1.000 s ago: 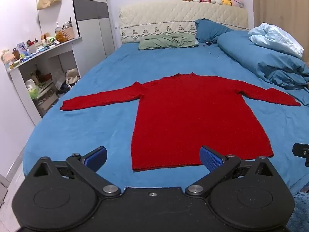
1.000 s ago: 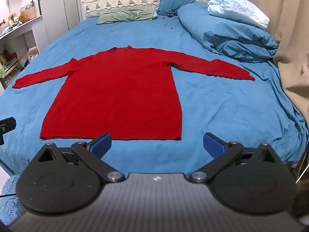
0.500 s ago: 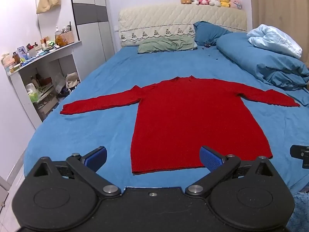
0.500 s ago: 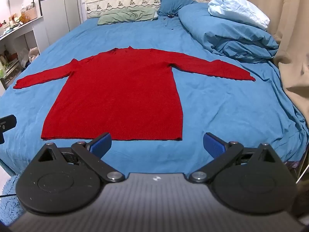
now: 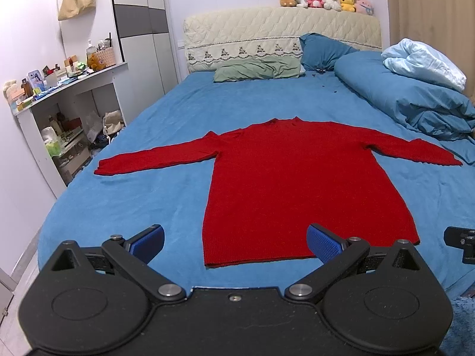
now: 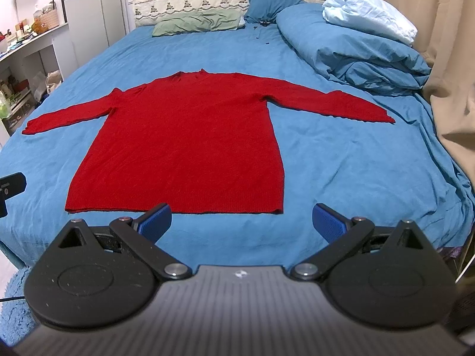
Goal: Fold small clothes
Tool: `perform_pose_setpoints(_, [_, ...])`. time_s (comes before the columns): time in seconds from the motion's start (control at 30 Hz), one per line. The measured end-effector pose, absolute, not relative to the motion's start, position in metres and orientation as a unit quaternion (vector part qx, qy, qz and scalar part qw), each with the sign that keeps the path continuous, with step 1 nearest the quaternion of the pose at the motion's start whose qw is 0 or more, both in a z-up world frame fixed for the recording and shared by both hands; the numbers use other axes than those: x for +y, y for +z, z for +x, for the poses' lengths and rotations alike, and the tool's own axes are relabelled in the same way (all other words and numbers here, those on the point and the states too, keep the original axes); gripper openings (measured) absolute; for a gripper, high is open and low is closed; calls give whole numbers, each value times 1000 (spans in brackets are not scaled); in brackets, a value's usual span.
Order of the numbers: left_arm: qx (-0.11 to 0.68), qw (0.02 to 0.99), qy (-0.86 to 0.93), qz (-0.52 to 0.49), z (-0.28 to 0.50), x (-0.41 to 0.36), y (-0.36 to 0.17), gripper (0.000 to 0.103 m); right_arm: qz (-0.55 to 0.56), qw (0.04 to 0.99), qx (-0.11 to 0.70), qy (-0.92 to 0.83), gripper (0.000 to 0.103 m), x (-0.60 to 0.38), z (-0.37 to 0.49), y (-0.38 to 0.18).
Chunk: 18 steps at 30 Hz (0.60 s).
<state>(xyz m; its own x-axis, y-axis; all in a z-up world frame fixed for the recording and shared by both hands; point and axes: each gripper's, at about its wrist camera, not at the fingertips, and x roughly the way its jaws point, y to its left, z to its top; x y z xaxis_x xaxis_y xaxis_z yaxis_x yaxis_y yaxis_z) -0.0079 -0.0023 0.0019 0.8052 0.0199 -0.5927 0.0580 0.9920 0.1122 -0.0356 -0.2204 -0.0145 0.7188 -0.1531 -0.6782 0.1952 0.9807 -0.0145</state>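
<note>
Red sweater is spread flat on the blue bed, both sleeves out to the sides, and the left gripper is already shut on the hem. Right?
Not quite. The left gripper is open and holds nothing; the left wrist view shows its blue pads apart, short of the hem. The rest stands: the red sweater lies flat on the blue bed, both sleeves out to the sides.
</note>
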Motion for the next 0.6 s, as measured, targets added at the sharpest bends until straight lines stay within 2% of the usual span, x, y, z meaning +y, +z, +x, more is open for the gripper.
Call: perform_pose_setpoints(0.6, [308, 949, -8, 64, -10, -1, 5, 103, 26, 928, 362, -88, 103, -223, -38, -12])
